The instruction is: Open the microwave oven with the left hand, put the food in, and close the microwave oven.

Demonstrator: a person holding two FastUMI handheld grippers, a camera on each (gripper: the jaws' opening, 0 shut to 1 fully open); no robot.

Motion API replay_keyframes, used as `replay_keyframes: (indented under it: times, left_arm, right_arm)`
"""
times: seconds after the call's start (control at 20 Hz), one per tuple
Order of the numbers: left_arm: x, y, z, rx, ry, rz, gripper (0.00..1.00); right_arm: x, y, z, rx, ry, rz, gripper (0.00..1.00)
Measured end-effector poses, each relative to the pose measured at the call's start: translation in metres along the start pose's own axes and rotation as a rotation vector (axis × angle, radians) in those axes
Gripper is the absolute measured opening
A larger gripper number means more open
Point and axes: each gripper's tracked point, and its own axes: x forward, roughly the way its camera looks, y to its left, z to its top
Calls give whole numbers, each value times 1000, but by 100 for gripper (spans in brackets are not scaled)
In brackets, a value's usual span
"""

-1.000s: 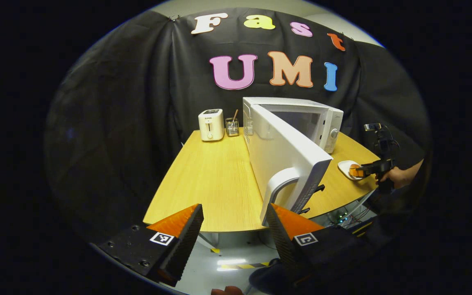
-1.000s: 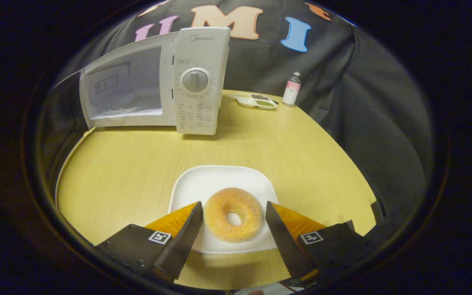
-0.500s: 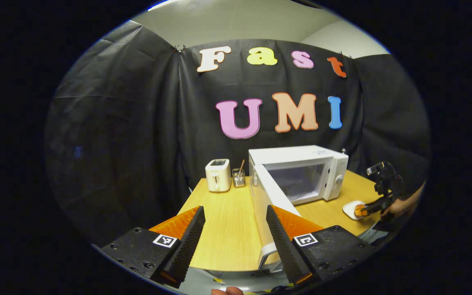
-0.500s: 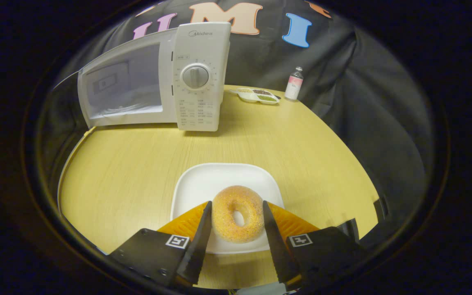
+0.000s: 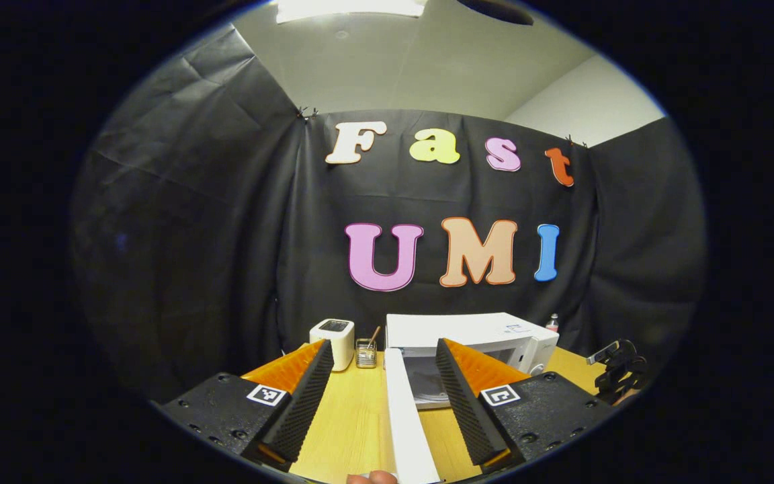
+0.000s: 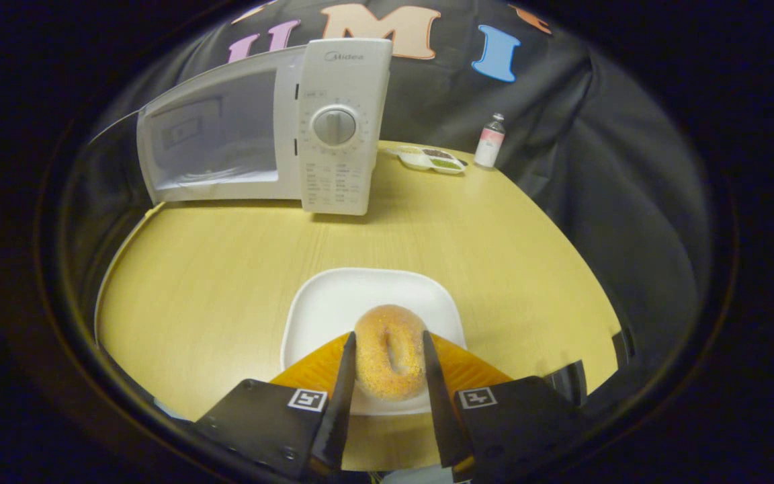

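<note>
Now | right gripper (image 6: 387, 366) clamps doughnut (image 6: 390, 359) (squashed) | left gripper (image 5: 377, 386) spread, empty

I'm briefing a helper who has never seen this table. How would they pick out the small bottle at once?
Start at the white microwave oven at the back of the round wooden table. To the right of its dial panel lies a white divided snack tray; the small clear bottle with a pink label stands upright just right of that, against the black cloth. It is the one tall, narrow thing there.
</note>
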Motion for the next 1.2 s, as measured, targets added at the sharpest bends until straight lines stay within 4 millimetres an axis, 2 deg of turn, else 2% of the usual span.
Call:
replay_keyframes:
  times: [0.05,0.3,0.35,0.45,0.5,0.55,0.65,0.75,0.8,0.85,0.9,0.95,1.0,1.15,1.2]
  left_arm:
    - [0,-3,1,9,0,-7,86]
    - [-2,-6,-1,-5,12,-17,86]
    - [-3,-6,-2,1,12,-16,90]
    - [-3,-7,2,23,5,-19,86]
    - [-2,-7,3,31,0,-22,86]
    - [-2,-8,3,37,0,-23,86]
    - [-5,-7,4,36,-1,-22,90]
    - [-6,-4,3,43,2,-11,89]
    - [-7,0,3,54,4,2,86]
    - [-8,4,4,64,3,14,89]
    - [-10,6,6,70,1,22,85]
    - [-12,8,7,75,1,29,89]
    - [-12,9,8,76,0,32,89]
    - [-12,2,7,103,5,21,90]
    - [-12,1,8,110,4,21,86]
  right_arm:
    - [-3,6,4,-1,-10,15,56]
    - [-17,50,37,61,-64,113,56]
    - [-17,61,45,84,-72,140,56]
    - [-19,90,64,162,-78,210,56]
    - [-19,105,76,209,-81,248,56]
    - [-18,121,86,257,-80,285,51]
    - [-14,151,108,343,-81,349,50]
    - [-10,178,129,433,-78,402,50]
    - [-7,189,141,483,-81,424,50]
    - [-4,199,154,532,-91,441,50]
    - [0,205,166,580,-101,451,50]
    - [5,211,176,621,-109,454,49]
    - [13,215,184,651,-116,449,49]
    - [29,220,200,689,-151,414,48]
    - [35,224,204,695,-157,407,51]
